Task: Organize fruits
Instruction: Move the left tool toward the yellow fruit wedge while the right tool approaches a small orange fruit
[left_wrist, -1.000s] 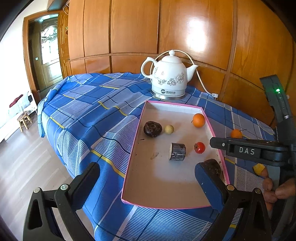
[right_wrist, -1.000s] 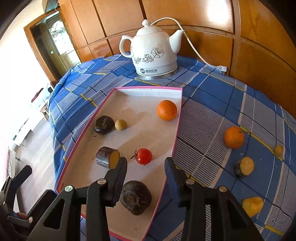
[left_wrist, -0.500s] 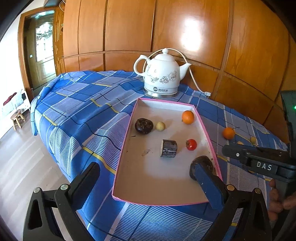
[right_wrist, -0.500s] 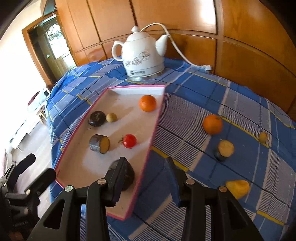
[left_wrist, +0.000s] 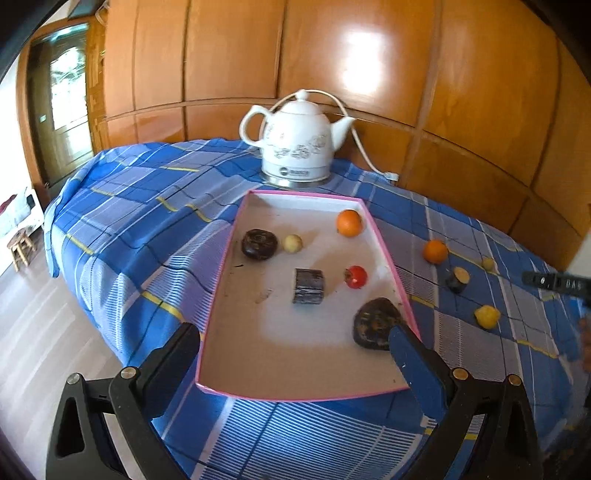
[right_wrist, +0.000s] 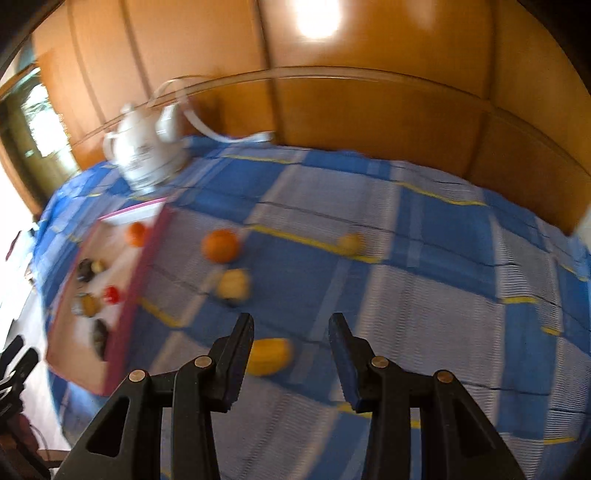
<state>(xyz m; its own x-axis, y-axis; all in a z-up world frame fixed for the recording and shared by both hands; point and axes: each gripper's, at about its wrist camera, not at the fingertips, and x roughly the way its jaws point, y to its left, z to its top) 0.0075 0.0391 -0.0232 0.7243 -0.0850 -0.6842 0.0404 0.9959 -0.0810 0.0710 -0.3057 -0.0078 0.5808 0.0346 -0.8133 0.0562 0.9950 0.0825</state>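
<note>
1. The left gripper (left_wrist: 295, 345) hangs with its jaws spread wide and nothing between them, above the near end of the pink-rimmed tray (left_wrist: 384, 236).
2. Ahead of it in the tray lie a dark lumpy fruit (left_wrist: 373, 321) touching the right finger's tip, a dark cut chunk (left_wrist: 308, 286), a small red fruit (left_wrist: 356, 277), an orange (left_wrist: 348, 222), a pale round fruit (left_wrist: 292, 243) and a dark round fruit (left_wrist: 259, 244).
3. The right gripper (right_wrist: 291, 330) is parted and empty over the blue checked cloth (right_wrist: 424, 295); this view is blurred.
4. A yellow fruit piece (right_wrist: 271, 356) lies just beside its left finger, slightly ahead.
5. Farther ahead lie a pale cut piece (right_wrist: 233, 283), a loose orange (right_wrist: 221, 245) and a small yellow fruit (right_wrist: 351, 243).
</note>
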